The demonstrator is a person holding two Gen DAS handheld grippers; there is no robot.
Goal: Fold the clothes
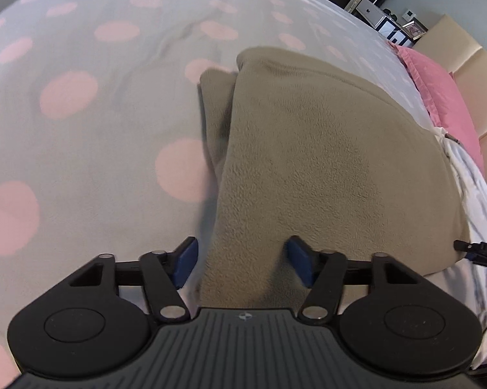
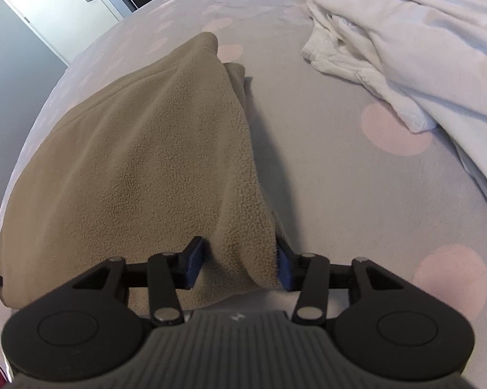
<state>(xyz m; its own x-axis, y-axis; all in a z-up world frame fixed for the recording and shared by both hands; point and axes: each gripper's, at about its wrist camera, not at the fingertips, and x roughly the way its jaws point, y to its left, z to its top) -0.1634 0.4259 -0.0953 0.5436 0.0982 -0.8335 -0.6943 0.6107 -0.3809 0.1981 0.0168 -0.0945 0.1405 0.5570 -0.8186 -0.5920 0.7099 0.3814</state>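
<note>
A tan fleece garment (image 1: pixel 324 162) lies folded on the grey bedspread with pink dots (image 1: pixel 81 146). Its near left edge rises and runs between the blue pads of my left gripper (image 1: pixel 243 262). The right pad rests against the cloth, and a gap shows beside the left pad, so the jaws stand open around it. In the right wrist view the same fleece (image 2: pixel 146 162) tents up toward my right gripper (image 2: pixel 241 264). There a bunched fold fills the space between the pads, and the gripper is shut on it.
A heap of white clothes (image 2: pixel 405 48) lies on the bedspread (image 2: pixel 324 194) to the right of the fleece. A pink pillow (image 1: pixel 444 97) and a cardboard box (image 1: pixel 454 42) sit past the bed's far right edge. A white door (image 2: pixel 48 3) stands beyond the bed.
</note>
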